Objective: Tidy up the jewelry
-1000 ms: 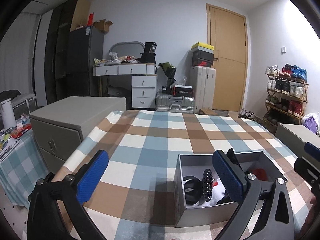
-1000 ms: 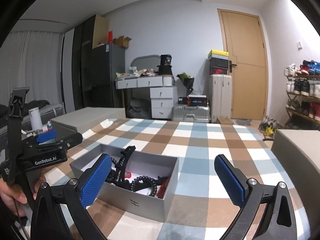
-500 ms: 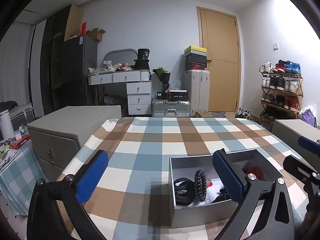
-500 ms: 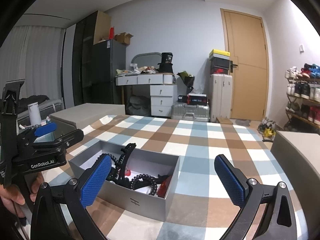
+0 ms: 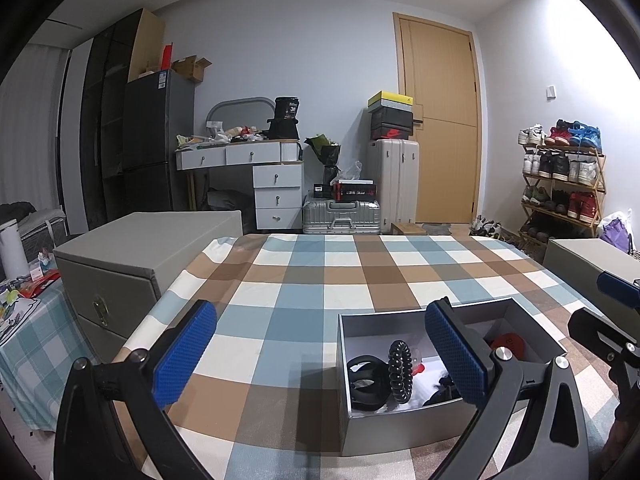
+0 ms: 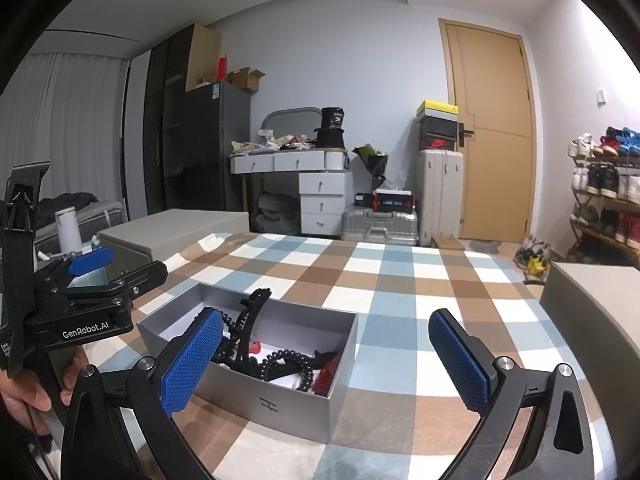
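Jewelry lies heaped in a lidless grey box [image 5: 404, 426] on the checked counter [image 5: 320, 280], just ahead of the left gripper [image 5: 320, 352] toward its right finger, and ahead-left of the right gripper [image 6: 326, 360]. Both grippers hover wide open and empty, likely poised to reach in. A black spiral hair tie [image 5: 400, 370], a black bead string [image 6: 288, 364] and a black claw clip [image 6: 250, 320] tangle together, which could hinder picking one out. Whether sorting is starting or done is unclear.

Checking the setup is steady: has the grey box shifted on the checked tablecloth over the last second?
Cannot tell. The grey box sits on nearly the same checks of the tablecloth; the small drift in the left wrist view may be the camera's own.
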